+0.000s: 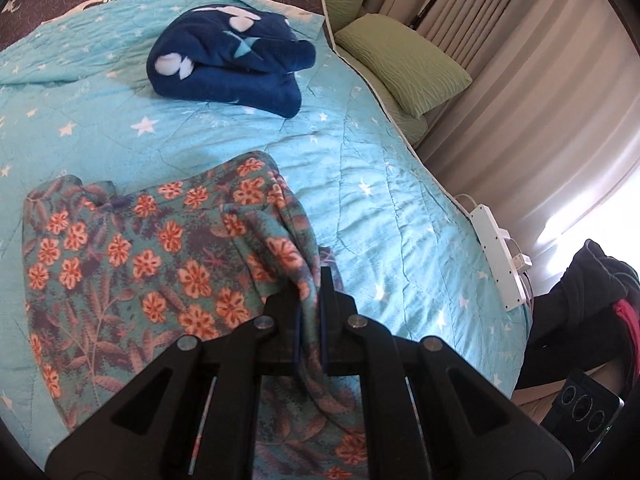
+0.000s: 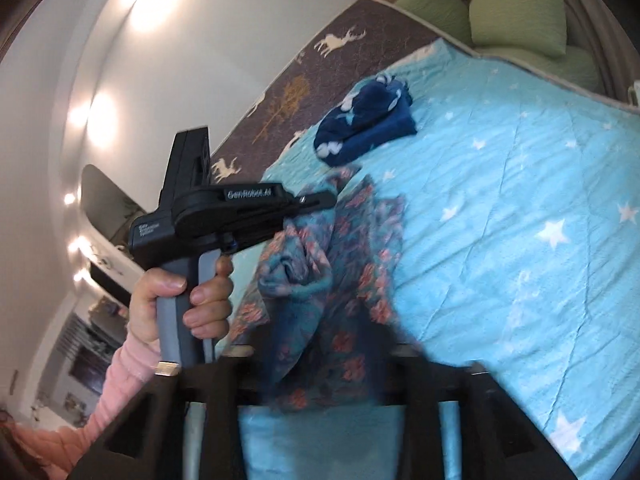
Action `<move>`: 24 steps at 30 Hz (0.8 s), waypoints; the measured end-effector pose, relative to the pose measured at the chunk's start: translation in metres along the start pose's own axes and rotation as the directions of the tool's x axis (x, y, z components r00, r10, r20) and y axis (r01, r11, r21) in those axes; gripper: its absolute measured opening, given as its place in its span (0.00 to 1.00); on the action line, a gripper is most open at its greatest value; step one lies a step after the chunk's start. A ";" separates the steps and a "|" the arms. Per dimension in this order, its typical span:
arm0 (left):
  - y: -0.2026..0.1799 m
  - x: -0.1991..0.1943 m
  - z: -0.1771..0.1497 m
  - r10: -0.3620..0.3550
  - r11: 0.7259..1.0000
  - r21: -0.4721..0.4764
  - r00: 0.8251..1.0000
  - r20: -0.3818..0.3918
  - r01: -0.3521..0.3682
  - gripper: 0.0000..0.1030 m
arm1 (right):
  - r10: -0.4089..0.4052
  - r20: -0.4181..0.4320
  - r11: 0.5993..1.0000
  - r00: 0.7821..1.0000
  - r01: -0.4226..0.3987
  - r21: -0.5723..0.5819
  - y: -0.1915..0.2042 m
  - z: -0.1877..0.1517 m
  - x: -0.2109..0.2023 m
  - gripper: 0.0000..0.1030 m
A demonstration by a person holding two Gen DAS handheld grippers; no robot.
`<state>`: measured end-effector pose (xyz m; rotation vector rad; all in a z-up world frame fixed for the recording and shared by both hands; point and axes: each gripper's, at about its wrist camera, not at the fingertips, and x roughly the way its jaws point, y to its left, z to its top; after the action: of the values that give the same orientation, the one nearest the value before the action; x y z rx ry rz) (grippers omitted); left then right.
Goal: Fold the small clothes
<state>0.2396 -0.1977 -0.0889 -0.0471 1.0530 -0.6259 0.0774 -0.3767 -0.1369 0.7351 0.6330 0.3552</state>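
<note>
Seen from two wrist cameras over a bed [image 1: 380, 184] covered by a quilted turquoise blanket [image 1: 224, 148] printed with small white stars, stitched in shallow creases.

Near the front edge of the bed, a soft floral garment [image 1: 132, 248]: teal knit with orange flowers and purple leaves, partly flattened, one side gathered into a thick ridge. Left claw [image 1: 309, 300] clamped tight on that ridge, black fingers [image 1: 327, 280] with blue pads pressing the cloth. Same claw in the right wrist view [image 2: 320, 200], held by a hand [image 2: 188, 296] in a pink sleeve [image 2: 120, 384].

Right claw [image 2: 320, 364] blurred at the bottom of its view, jaws apart, the garment's hanging fold between them but not pinched.

Toward the far edge, well apart, a rumpled dark blue fleece bundle [image 1: 232, 60] with white shapes. Open blanket between the two.

Along the right edge: ribbed green pillows [image 1: 400, 60], a white power strip [image 1: 496, 252], pale pleated curtains [image 1: 540, 128]. Beyond the far edge, a brown cover with deer motifs [image 2: 304, 92].
</note>
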 end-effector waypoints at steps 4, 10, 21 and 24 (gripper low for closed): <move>-0.006 0.007 -0.001 0.026 0.999 0.023 1.000 -0.005 -0.026 0.08 | 0.075 -0.041 0.997 0.996 -0.075 0.009 0.006 -0.009 -0.003 0.57; -0.005 0.020 -0.005 0.041 0.999 0.012 0.999 -0.023 -0.041 0.08 | -0.113 -0.072 0.993 0.991 0.114 0.004 0.010 -0.005 0.025 0.47; -0.020 0.025 -0.017 -0.010 0.999 0.041 0.999 -0.042 0.011 0.38 | -0.147 -0.132 0.984 0.980 0.158 0.077 -0.014 -0.025 0.005 0.05; -0.020 0.002 -0.023 -0.032 0.998 0.056 0.999 -0.017 0.033 0.46 | -0.169 -0.148 0.982 0.974 0.179 0.054 -0.015 -0.029 -0.001 0.07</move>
<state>0.2124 -0.2091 -0.0962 -0.0099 1.0513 -0.6858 0.0590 -0.3725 -0.1635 0.7167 0.8425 0.2264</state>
